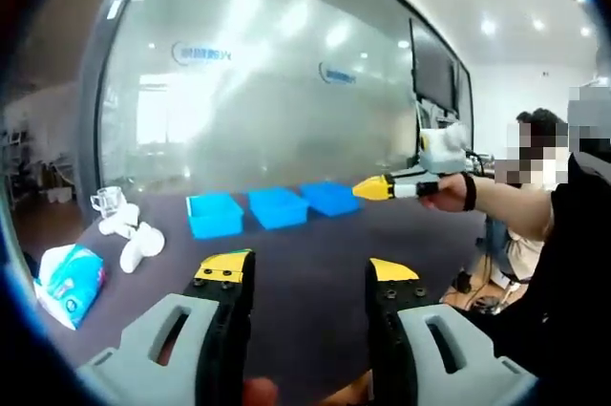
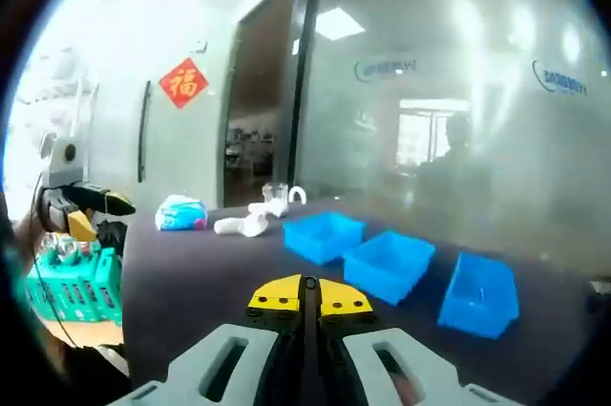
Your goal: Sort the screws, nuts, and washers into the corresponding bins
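Three blue bins [image 1: 277, 207] sit in a row on the dark table [image 1: 315, 263], well beyond the left gripper [image 1: 307, 275], whose jaws are spread. Right gripper [image 2: 309, 299]: jaws pressed together, empty, bins ahead to its right.

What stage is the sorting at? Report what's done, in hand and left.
Nothing looks sorted: the three blue bins sit in a row on the dark table and show no parts inside. Nothing is in hand: the left gripper is open and empty, and the right gripper is shut on nothing. The whole sort is left; no screws, nuts or washers are visible.
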